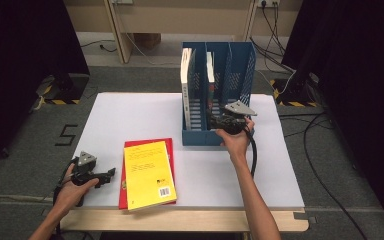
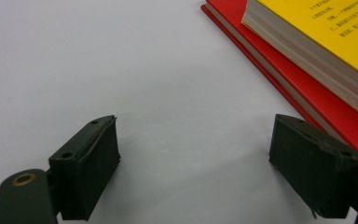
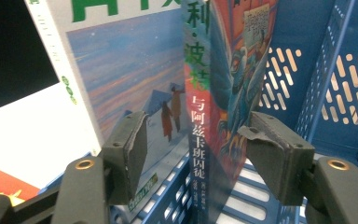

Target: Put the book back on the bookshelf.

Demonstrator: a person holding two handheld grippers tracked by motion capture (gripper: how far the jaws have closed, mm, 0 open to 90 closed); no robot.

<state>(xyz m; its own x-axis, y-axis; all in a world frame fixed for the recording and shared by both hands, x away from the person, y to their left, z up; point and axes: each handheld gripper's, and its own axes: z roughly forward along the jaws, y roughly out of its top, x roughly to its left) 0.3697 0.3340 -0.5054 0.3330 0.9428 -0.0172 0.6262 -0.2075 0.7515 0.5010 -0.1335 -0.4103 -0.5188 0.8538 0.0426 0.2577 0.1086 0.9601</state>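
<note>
A blue file rack (image 1: 200, 137) with three slots stands at the back middle of the white table. A white-spined book (image 1: 186, 75) stands in its left slot. A colourful book (image 3: 200, 93) with Chinese characters on its spine stands in the middle slot (image 1: 210, 75). My right gripper (image 3: 198, 144) is at the rack's front and straddles that spine, open, with a gap on each side of its pads (image 3: 270, 154). It appears in the high view as right gripper (image 1: 216, 119). My left gripper (image 2: 196, 154) rests open and empty on the table, left of a yellow book (image 1: 149, 174) lying on a red book (image 2: 317, 93).
The rack's right slot (image 1: 240, 75) holds nothing. The book stack lies near the table's front edge (image 1: 180, 220). Bare white tabletop (image 1: 205, 170) lies between the stack and my right forearm. Cables run over the floor at the right.
</note>
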